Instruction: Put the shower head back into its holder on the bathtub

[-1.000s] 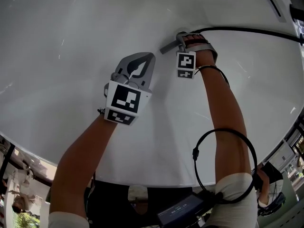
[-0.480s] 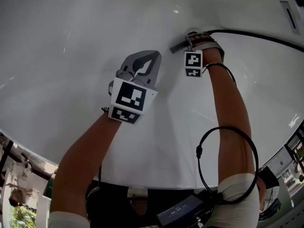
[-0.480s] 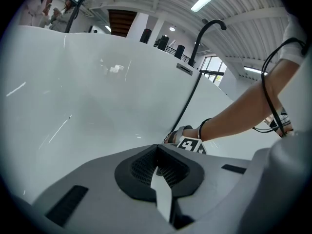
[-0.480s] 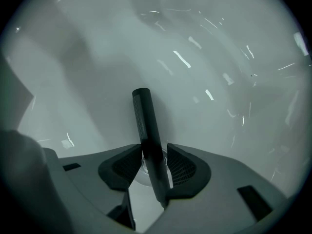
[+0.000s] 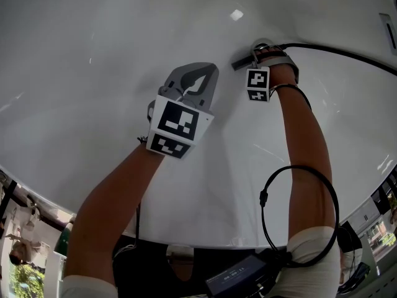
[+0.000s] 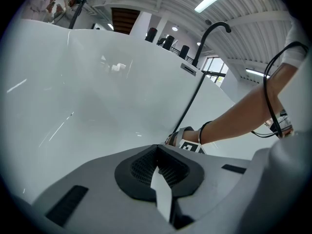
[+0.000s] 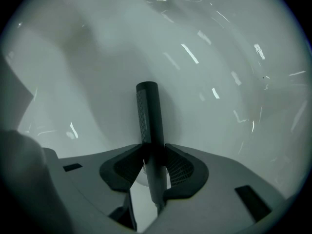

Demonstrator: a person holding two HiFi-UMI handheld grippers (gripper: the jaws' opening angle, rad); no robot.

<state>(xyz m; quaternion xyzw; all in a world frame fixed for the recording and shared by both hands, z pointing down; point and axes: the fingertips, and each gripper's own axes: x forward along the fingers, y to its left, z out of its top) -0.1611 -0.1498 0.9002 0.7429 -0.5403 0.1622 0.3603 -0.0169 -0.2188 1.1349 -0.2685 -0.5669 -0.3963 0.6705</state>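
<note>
Shower head [image 7: 147,116]: slim dark handle pinched between fingers [image 7: 183,165] of right gripper [image 7: 154,151]. Fingers have just been closing. Location: low in bathtub [image 5: 93,117] basin, toward far right rim.

Hazards:
- Grip sits near hose end, long part beyond fingers. Smooth cylinder may pivot or slip on lift.
- Trailing hose [image 5: 338,47] runs to right rim. Drag or snag could twist handle.
- Left gripper [image 5: 200,79]: fingers pressed together, empty, well apart, so no support.
- No holder made out, so target unconfirmed.

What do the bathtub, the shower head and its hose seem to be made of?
Bathtub: glossy white, likely acrylic or enamel; it mirrors lights. Shower head: matte dark, finely textured strip; coated metal or plastic. Hose: smooth black, curving; perhaps rubber or plastic.
</note>
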